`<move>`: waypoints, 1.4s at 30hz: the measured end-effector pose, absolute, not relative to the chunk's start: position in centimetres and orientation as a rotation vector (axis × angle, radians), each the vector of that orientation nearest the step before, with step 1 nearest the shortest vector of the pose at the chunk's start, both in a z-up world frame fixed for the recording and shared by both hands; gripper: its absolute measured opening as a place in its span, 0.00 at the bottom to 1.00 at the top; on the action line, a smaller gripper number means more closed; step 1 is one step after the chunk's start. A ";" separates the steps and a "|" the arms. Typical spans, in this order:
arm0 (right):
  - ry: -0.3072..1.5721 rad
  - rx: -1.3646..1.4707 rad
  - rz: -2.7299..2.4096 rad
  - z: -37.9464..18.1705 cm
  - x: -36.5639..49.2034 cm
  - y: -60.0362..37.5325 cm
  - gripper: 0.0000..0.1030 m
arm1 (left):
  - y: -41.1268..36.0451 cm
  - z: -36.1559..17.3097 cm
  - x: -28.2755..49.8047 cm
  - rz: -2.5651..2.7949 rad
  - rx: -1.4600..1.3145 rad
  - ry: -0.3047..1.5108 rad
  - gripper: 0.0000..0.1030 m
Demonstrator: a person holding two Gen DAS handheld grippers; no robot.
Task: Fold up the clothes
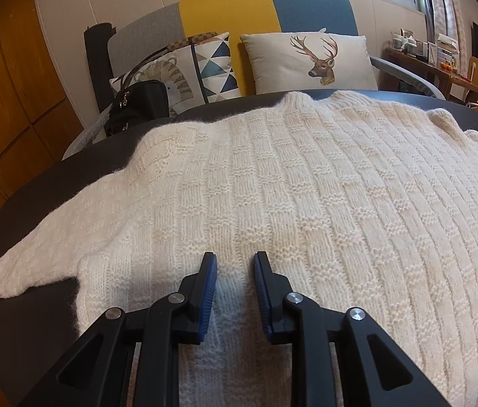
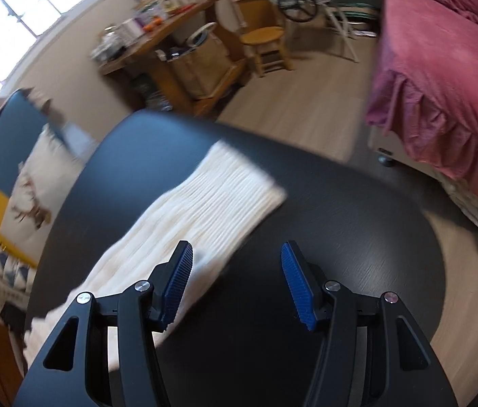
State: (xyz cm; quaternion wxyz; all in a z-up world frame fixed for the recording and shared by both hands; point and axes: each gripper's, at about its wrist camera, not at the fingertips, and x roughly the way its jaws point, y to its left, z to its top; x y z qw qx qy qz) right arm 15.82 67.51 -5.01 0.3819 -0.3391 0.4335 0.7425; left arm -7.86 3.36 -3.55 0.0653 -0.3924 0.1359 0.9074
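Sweater in cream knit, with a ribbed, blocky pattern, lies spread flat on the dark round table, its collar toward the far edge and one sleeve stretched out to the left across the tabletop. The left gripper is low over the near part of the sweater's body, pointing along the knit toward the collar; its blue-padded fingers stand a little apart with only a narrow strip of fabric showing between them, and whether the tips touch the wool cannot be told. In the right wrist view the other sleeve runs out over the table to its cuff, blurred. The right gripper hangs above this end of the table, angled down and outward, its fingers spread wide; the left finger lies over the near edge of the sleeve and the right one over bare dark tabletop, with nothing between the pads. Behind the table stands a sofa in grey, yellow and blue panels carrying a deer cushion and a triangle-patterned cushion, with a black bag beside them. To the right a bed with a pink cover stands on the pale wood floor.
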 end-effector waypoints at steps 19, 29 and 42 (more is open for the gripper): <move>0.922 -0.891 2.055 -3.7 12.9 66.3 0.08 | 3.4 -3.7 -7.8 2.741 -1.179 0.422 0.22; 0.842 -0.789 2.484 5.3 6.7 53.9 0.07 | 3.2 -3.6 -7.9 2.736 -1.179 0.406 0.22; 0.667 -0.999 3.046 11.7 -8.2 24.3 0.07 | -1.0 -0.8 -6.5 2.711 -1.143 0.132 0.22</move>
